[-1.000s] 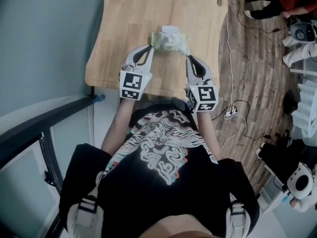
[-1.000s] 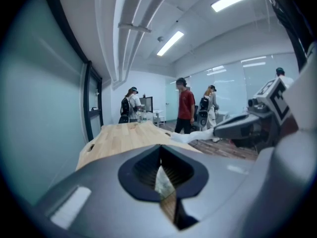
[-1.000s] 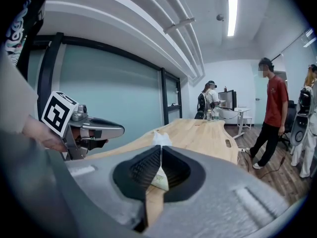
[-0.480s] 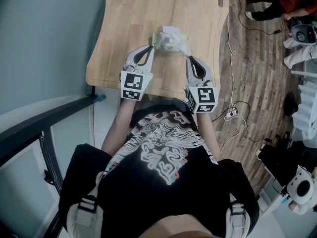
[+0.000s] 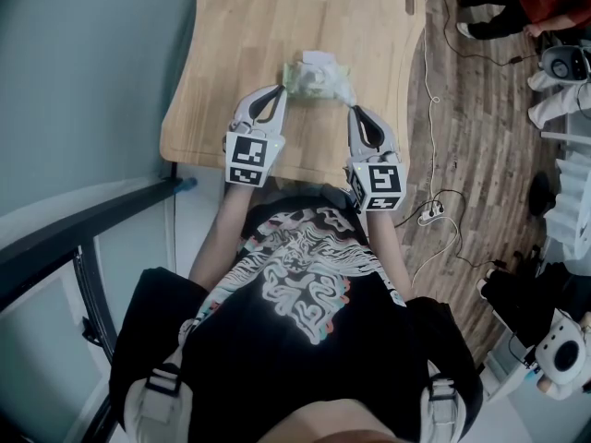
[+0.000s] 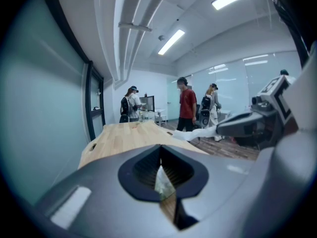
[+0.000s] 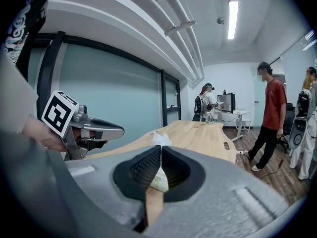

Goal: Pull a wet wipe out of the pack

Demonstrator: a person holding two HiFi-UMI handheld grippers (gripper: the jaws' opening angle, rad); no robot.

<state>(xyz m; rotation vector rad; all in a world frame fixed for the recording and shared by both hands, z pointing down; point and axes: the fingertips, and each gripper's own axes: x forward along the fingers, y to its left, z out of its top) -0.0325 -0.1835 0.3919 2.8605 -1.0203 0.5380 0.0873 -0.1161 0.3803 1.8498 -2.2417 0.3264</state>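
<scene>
The wet wipe pack [image 5: 315, 78] lies on the wooden table [image 5: 240, 35], pale green, with a white wipe [image 5: 319, 60] standing up from its top. My left gripper [image 5: 280, 91] is shut, its tip at the pack's left end. My right gripper [image 5: 353, 109] is also shut, just short of the pack's right near corner. In the left gripper view the pack [image 6: 162, 184] shows through the slit of the closed jaws. The right gripper view shows the pack [image 7: 159, 178] the same way, the wipe's tuft [image 7: 161, 138] above it and the left gripper [image 7: 118, 131] beside.
The table's near edge [image 5: 208, 161] runs just under both grippers. Cables and a power strip [image 5: 430, 211] lie on the wood floor to the right. Several people stand beyond the table's far end [image 7: 271, 114]. A glass wall [image 7: 119, 103] runs along the left side.
</scene>
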